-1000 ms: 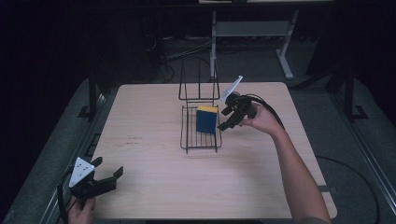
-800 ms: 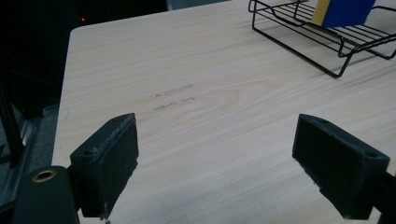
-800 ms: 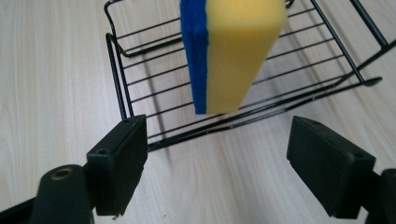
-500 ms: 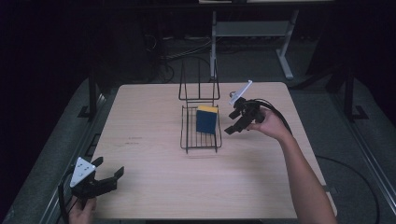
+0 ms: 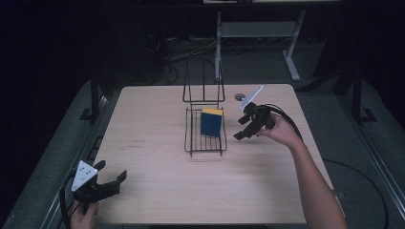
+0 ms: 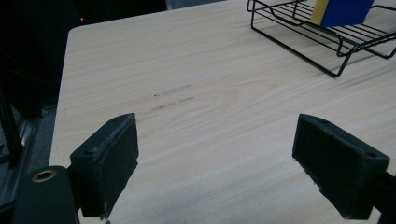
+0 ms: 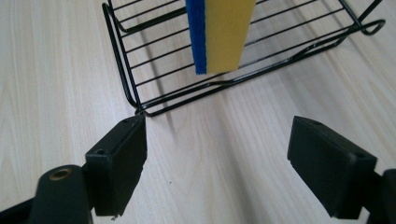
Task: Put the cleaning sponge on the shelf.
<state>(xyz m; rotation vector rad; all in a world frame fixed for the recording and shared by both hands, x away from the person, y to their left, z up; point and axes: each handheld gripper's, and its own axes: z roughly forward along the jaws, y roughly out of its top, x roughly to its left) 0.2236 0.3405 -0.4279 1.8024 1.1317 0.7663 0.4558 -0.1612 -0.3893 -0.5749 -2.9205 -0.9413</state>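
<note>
A blue and yellow sponge (image 5: 211, 122) stands on edge in a black wire rack (image 5: 205, 138) at the middle of the wooden table (image 5: 157, 162). My right gripper (image 5: 245, 127) hovers just right of the rack, open, nothing between its jaws. In the right gripper view the sponge (image 7: 222, 32) and rack (image 7: 140, 107) lie just beyond the open gripper (image 7: 215, 163). My left gripper (image 5: 112, 181) rests open near the table's front left corner. The left gripper view looks over its open gripper (image 6: 215, 168) across bare wood to the rack (image 6: 322, 42) and sponge (image 6: 343, 11).
The rack's tall wire back (image 5: 204, 86) rises at its far end. A small dark round object (image 5: 239, 96) lies on the table behind the right gripper. A metal stand (image 5: 258, 33) is on the floor beyond the table.
My right gripper has let go of the sponge and drawn back to the right of the rack, now open. The sponge stays standing in the rack. The left gripper has not moved.
</note>
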